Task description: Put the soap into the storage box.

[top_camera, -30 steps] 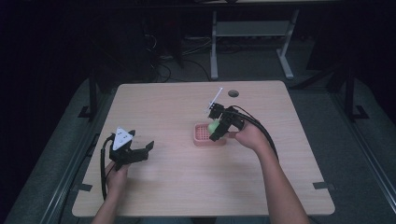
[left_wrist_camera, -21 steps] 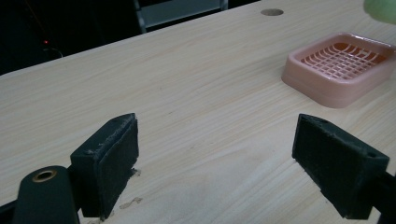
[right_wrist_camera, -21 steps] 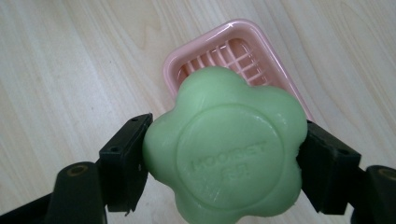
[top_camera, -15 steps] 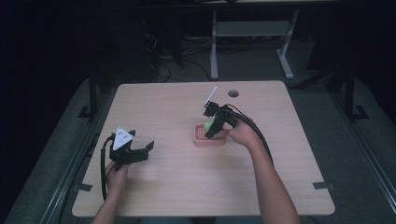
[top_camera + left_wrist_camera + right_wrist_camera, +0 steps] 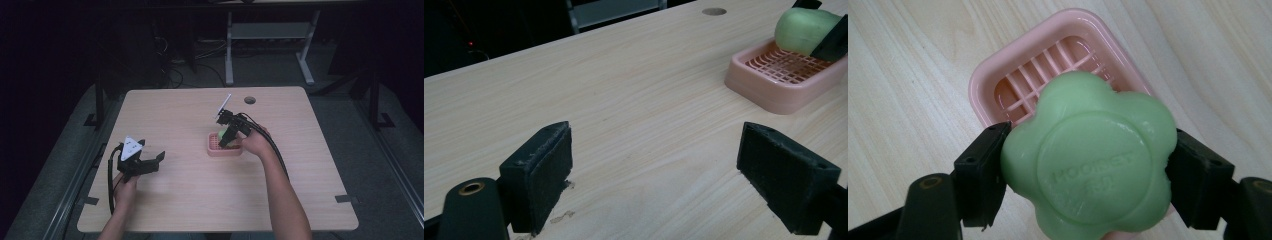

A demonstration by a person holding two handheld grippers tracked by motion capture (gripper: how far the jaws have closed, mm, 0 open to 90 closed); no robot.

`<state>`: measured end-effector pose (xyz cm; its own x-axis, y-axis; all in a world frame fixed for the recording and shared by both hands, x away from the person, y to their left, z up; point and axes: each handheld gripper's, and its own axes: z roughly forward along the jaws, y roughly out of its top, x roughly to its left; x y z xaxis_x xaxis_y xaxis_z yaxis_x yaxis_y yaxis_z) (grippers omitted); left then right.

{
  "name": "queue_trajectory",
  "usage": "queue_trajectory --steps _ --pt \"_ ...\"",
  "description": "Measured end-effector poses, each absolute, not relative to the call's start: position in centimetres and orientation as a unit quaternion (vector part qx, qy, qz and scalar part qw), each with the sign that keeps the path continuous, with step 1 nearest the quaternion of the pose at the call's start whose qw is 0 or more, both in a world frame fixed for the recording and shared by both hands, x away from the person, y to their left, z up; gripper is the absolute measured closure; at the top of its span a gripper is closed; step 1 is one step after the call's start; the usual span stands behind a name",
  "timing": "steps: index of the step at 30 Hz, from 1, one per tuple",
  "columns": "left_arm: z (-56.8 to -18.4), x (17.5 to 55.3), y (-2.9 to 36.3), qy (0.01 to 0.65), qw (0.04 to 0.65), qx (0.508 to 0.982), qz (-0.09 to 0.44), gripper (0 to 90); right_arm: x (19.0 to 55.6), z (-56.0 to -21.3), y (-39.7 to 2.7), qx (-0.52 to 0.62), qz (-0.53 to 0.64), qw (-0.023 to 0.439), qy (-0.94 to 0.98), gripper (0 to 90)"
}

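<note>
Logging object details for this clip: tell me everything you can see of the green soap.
The green soap is a pale, matte, waxy-looking bar shaped like a five-lobed flower, with a raised round centre bearing embossed lettering too soft to read. It looks whole. The right tongs clamp it from two opposite sides, holding it just above the slatted floor of the pink soap dish near the table's middle; whether it touches the dish cannot be told.

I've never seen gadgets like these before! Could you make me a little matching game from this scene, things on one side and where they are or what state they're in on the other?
Things:
1. green soap
2. pink soap dish
3. left hand-held gripper
4. round hole

States or places:
A. open, holding nothing
B. clamped between two black jaws
C. in the tabletop near the far edge
D. resting on the table, slatted inside

Pairs: 1-B, 2-D, 3-A, 4-C
</note>
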<state>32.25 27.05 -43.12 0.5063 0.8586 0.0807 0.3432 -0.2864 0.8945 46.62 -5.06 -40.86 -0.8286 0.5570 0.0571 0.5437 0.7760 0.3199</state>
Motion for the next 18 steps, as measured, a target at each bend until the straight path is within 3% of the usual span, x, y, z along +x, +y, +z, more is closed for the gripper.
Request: queue_trajectory --steps 18 --pt "-43.08 32.24 27.11 0.403 0.442 0.746 0.293 14.3 47.14 -41.77 -4.45 0.300 0.154 0.015 0.941 25.7"
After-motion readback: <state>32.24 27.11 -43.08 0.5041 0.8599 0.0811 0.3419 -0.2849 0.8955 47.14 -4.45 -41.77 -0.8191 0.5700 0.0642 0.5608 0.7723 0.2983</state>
